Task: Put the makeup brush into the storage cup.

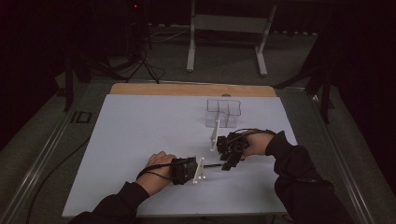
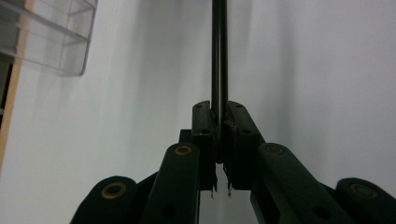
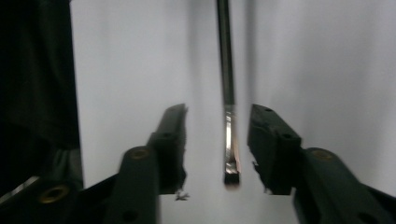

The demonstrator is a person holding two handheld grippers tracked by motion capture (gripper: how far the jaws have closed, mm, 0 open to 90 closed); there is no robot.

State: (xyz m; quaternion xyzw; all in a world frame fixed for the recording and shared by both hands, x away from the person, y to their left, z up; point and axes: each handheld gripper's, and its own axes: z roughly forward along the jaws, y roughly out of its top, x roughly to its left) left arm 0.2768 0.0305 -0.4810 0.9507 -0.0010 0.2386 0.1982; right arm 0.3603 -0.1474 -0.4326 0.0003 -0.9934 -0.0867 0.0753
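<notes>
In the high view, the left gripper (image 1: 201,170) and right gripper (image 1: 226,158) face each other near the table's (image 1: 140,135) near edge, a thin dark rod (image 1: 214,164) lying between them. The left gripper view has its jaws pinching the rod (image 2: 219,60). The right gripper view has its jaws spread, the rod's end (image 3: 230,140) between them, untouched.
</notes>
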